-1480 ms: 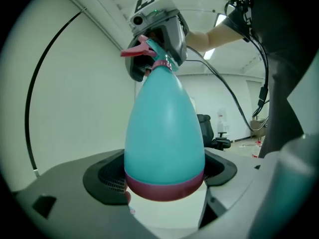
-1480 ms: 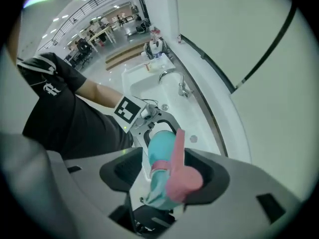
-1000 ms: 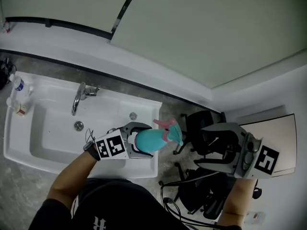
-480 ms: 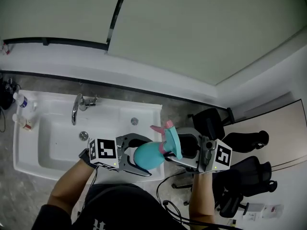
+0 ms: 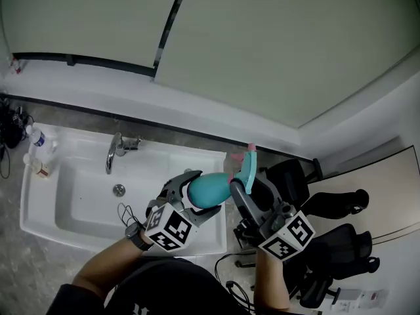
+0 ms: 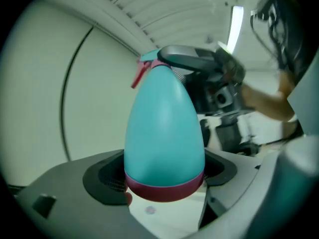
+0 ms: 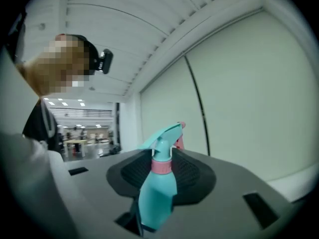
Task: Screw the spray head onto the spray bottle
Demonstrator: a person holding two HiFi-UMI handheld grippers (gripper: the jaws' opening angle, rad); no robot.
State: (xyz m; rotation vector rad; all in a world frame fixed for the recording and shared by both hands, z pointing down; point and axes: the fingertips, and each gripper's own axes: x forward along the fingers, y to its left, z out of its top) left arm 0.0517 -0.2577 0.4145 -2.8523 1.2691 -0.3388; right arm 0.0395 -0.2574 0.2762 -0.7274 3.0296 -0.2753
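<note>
A teal, egg-shaped spray bottle (image 5: 209, 189) with a magenta band round its base (image 6: 164, 185) is held in the air over the sink's right end. My left gripper (image 5: 190, 199) is shut on its lower body. The teal spray head (image 5: 248, 166), with a pink trigger and a pink collar (image 7: 160, 167), sits on the bottle's neck and points up and right. My right gripper (image 5: 240, 188) comes in from the right. Its jaws have just been closing, the spray head (image 7: 162, 138) is between them, and the dark pads lie against it.
Below the hands are a white sink (image 5: 39, 202) and a chrome faucet (image 5: 117, 151), with small bottles (image 5: 38, 138) on its left rim. Black office chairs (image 5: 328, 241) stand at the right. A pale wall with a dark seam fills the back.
My right gripper has swung in from the far right onto the spray head, and its jaws have narrowed. The left gripper has rolled and raised the bottle, so the spray head now points higher.
</note>
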